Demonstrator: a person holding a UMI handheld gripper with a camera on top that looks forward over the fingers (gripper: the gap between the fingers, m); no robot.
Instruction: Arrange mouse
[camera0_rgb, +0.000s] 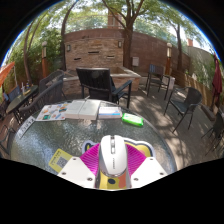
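Observation:
A white computer mouse (112, 156) with a grey scroll wheel lies lengthwise between my two fingers, pointing away from me. The magenta pads (91, 158) press against its left and right sides with no visible gap. My gripper (112, 150) is shut on the mouse and holds it over the near part of a round glass table (60, 135). The rear end of the mouse is hidden by the gripper body.
Beyond the fingers on the table lie an open book or papers (78, 110), a white box (110, 113) and a green object (132, 120). Black chairs (103, 85) (186, 102) stand around the table. A brick wall and trees are behind.

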